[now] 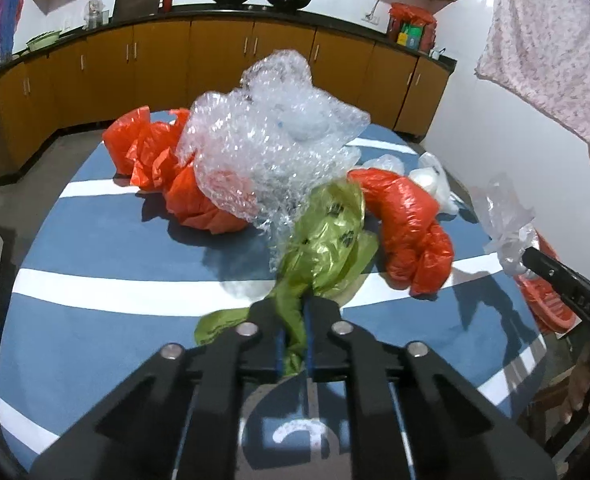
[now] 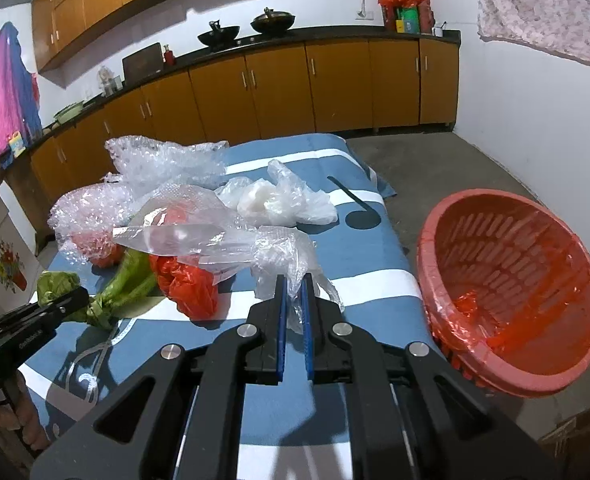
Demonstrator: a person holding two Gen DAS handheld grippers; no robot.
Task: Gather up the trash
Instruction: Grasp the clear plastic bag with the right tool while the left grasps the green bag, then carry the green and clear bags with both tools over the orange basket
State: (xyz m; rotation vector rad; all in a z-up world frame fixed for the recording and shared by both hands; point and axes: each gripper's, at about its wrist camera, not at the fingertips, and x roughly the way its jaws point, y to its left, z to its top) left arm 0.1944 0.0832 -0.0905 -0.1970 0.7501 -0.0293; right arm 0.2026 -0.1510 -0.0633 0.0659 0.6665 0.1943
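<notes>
My right gripper (image 2: 293, 300) is clamped on a clear plastic bag (image 2: 215, 240), which trails up and left from the fingers (image 2: 281, 320). At far left my left gripper (image 2: 79, 300) pinches a green bag (image 2: 123, 280). An orange bag (image 2: 189, 284) lies between the two grippers on the blue striped cloth (image 2: 359, 264), with bubble wrap (image 2: 163, 160) behind it. An orange basket (image 2: 511, 280), tilted toward me, sits just right of the cloth.

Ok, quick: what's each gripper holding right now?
Left gripper: shut on the green plastic bag.
Right gripper: shut on the clear plastic bag.
</notes>
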